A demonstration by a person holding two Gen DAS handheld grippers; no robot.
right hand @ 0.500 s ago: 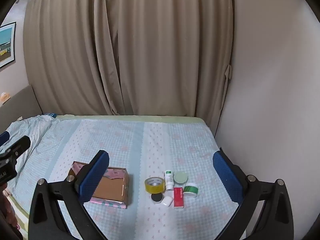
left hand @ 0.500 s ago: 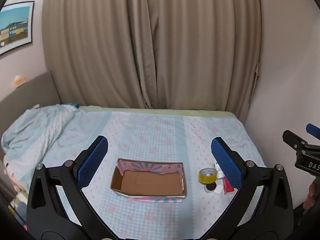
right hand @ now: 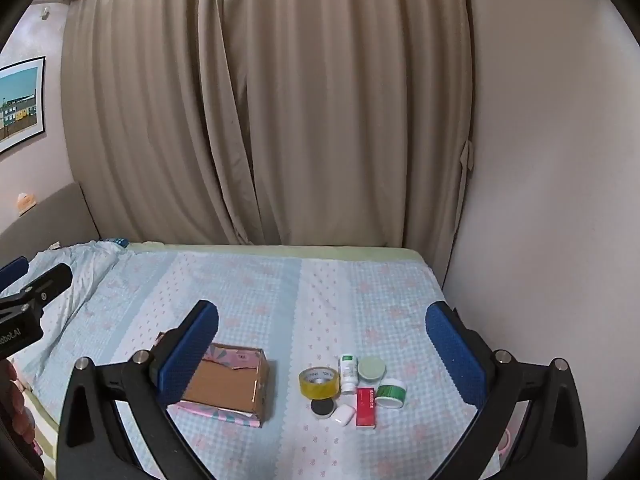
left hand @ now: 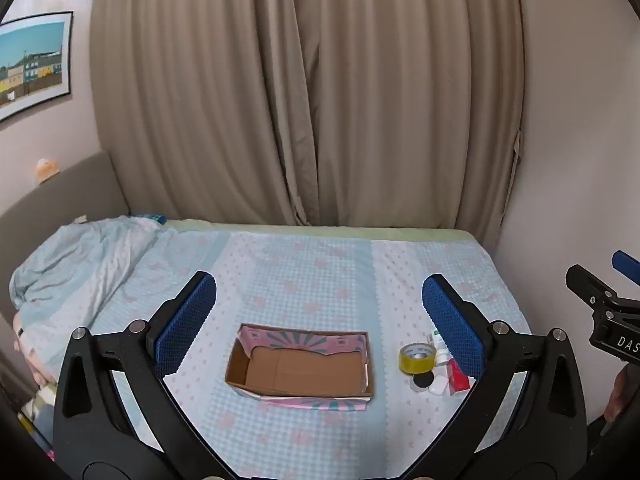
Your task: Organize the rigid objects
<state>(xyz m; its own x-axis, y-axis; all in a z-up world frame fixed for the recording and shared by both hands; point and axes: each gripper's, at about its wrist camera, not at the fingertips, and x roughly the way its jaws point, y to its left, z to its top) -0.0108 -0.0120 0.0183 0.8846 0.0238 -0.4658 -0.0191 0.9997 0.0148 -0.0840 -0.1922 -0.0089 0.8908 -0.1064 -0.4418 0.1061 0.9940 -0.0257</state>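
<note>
An empty cardboard box (left hand: 300, 368) with pink patterned sides lies on the bed; it also shows in the right wrist view (right hand: 228, 384). To its right is a cluster: a yellow tape roll (right hand: 319, 382), a white bottle (right hand: 348, 373), a pale green lid (right hand: 371, 369), a green-banded jar (right hand: 391, 393), a red box (right hand: 366, 407), a black disc (right hand: 322, 407) and a white case (right hand: 344, 414). My left gripper (left hand: 319, 322) is open and empty, above the box. My right gripper (right hand: 322, 352) is open and empty, above the cluster.
The bed (left hand: 312, 272) has a light blue checked sheet. A crumpled blanket (left hand: 76, 260) lies at the left. Beige curtains (left hand: 304, 100) hang behind, a wall (right hand: 540, 220) closes the right side, and a grey headboard (left hand: 60, 192) the left.
Both views have shifted very slightly. The objects on the bed have not moved and both grippers stay open.
</note>
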